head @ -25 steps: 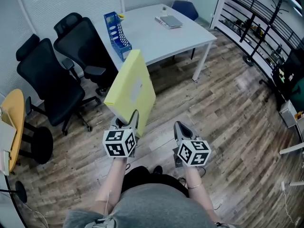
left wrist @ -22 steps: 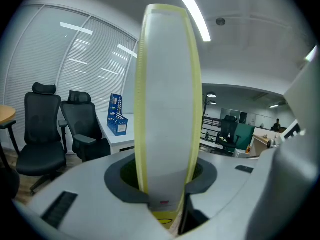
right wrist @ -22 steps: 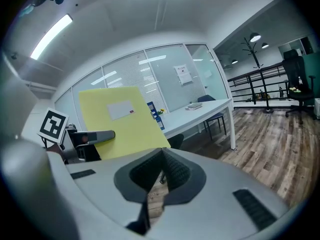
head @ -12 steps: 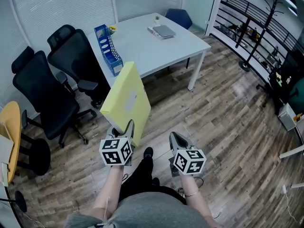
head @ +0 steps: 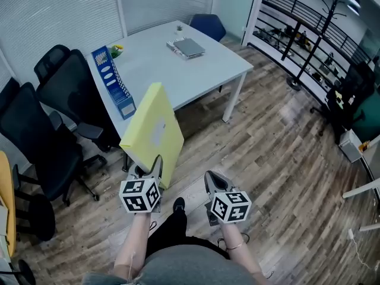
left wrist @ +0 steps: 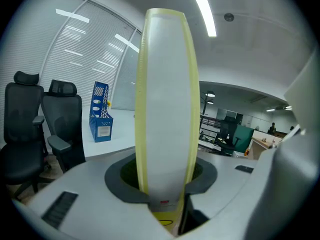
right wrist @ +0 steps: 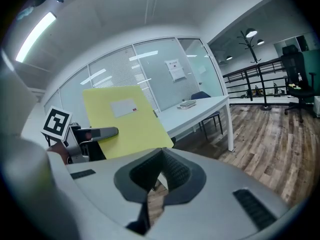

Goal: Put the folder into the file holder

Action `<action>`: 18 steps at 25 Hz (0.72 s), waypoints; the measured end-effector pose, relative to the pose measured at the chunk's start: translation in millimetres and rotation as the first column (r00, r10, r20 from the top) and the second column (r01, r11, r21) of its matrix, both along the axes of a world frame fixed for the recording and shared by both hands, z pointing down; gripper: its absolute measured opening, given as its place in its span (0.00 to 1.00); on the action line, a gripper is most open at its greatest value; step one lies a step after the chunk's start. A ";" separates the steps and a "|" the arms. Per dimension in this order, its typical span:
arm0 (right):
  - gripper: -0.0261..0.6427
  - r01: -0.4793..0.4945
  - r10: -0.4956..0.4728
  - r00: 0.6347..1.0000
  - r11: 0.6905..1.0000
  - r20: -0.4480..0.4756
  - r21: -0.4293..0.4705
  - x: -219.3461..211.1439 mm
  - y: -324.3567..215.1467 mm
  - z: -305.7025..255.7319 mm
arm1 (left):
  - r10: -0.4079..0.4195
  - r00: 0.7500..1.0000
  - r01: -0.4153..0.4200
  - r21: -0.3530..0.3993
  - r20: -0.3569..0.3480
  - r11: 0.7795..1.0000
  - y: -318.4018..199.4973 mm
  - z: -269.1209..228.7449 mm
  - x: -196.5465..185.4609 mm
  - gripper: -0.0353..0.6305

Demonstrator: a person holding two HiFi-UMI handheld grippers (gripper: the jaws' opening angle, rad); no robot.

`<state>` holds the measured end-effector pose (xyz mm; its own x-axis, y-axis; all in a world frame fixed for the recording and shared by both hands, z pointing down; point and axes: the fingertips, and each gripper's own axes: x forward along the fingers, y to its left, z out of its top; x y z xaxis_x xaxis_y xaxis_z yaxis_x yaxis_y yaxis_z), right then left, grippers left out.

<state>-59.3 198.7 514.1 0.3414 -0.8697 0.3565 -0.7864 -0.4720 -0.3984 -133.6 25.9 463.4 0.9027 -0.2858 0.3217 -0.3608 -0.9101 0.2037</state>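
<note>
A yellow folder [head: 152, 132] stands upright in the air, its lower edge clamped in my left gripper [head: 149, 166]. In the left gripper view the folder [left wrist: 165, 99] runs edge-on between the jaws. The blue file holder [head: 113, 82] stands on the near left corner of the white table [head: 172, 70], ahead of the folder, and appears again as the file holder [left wrist: 100, 116] at left. My right gripper [head: 214, 181] is held beside the left one, jaws together with nothing between them. From the right gripper view [right wrist: 159, 171] the folder [right wrist: 125, 121] shows flat-on.
Black office chairs [head: 65, 100] crowd the left side of the table. A grey notebook [head: 187, 46] lies on the far part of the table. A blue chair [head: 208, 24] is behind it. Black racks [head: 309, 40] line the right wall. Wooden floor lies between me and the table.
The table and file holder have shifted left and nearer in the head view as the person walks. Both grippers keep their hold and spacing.
</note>
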 end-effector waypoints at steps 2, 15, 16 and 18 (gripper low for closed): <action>0.05 -0.002 0.002 1.000 1.000 0.001 0.003 18.4 -19.8 -4.2 | 0.011 1.000 -0.011 -0.001 -0.003 1.000 -16.7 -3.9 20.5 0.29; 0.05 -0.001 0.001 1.000 1.000 -0.010 0.004 99.0 -126.0 -19.1 | 0.045 0.994 -0.047 -0.020 -0.103 0.999 -113.9 -46.2 103.8 0.29; 0.05 0.006 -0.006 1.000 1.000 -0.009 0.004 101.9 -131.4 -19.3 | 0.042 0.993 -0.044 -0.018 -0.109 0.999 -118.2 -49.5 106.2 0.29; 0.05 0.024 -0.024 1.000 1.000 -0.011 0.005 108.2 -141.7 -20.3 | 0.034 0.992 -0.036 -0.013 -0.121 0.999 -125.0 -55.6 110.3 0.29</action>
<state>48.9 57.0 493.9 0.3237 -0.8795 0.3487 -0.8019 -0.4507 -0.3922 -23.3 -99.1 407.8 0.9447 -0.2490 0.2134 -0.3003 -0.9183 0.2579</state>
